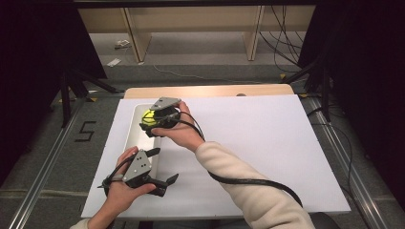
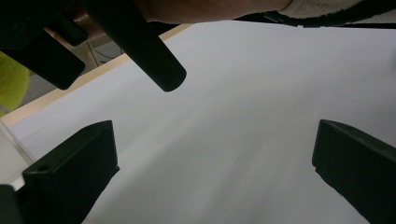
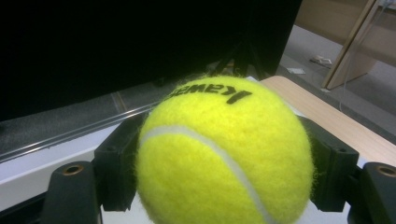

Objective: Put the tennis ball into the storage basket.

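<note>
Yellow tennis ball (image 3: 224, 154) in R tool (image 3: 224, 163)

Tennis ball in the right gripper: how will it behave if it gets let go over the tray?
The tennis ball is round, so it would probably roll once released. Its fuzzy felt likely grips well against the right gripper's fingers, so slipping seems unlikely. It looks light and springy and may bounce off the white tray.

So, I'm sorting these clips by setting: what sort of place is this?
Probably a lab recording rig: white board on a table, dark curtains around, floor cables, and a handheld gripper clamping a tennis ball.
</note>
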Available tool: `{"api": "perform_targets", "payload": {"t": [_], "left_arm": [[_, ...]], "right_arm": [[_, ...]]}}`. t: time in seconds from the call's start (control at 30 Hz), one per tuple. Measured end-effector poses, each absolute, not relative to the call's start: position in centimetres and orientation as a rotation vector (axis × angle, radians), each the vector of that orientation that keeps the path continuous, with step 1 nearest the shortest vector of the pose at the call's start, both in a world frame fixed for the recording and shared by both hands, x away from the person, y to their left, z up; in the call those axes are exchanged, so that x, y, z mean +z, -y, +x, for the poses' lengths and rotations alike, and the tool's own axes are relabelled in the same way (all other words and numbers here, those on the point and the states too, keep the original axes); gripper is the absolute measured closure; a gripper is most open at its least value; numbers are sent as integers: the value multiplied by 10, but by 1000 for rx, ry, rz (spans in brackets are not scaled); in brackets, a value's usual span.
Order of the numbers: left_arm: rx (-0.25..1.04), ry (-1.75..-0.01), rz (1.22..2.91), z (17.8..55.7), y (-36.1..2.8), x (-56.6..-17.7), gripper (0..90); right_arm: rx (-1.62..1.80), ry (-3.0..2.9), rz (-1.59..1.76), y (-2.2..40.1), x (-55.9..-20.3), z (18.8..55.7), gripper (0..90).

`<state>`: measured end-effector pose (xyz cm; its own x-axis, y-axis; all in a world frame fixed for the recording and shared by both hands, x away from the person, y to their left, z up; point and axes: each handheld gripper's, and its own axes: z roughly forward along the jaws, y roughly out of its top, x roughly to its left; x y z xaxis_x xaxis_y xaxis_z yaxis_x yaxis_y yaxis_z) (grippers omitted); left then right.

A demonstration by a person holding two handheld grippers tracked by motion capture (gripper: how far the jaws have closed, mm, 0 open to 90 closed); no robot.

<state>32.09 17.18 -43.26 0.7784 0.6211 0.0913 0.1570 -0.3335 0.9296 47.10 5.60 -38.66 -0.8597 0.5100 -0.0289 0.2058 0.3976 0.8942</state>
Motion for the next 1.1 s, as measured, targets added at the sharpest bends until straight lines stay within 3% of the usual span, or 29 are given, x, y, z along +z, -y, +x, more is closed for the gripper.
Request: {"api": "perform_targets", "payload": {"t": [1.1], "left_arm": [[528,-568,1886,327,-173,-436,0]], "right_arm": [[1448,-2355,639,-59,-388,478,264]]}}
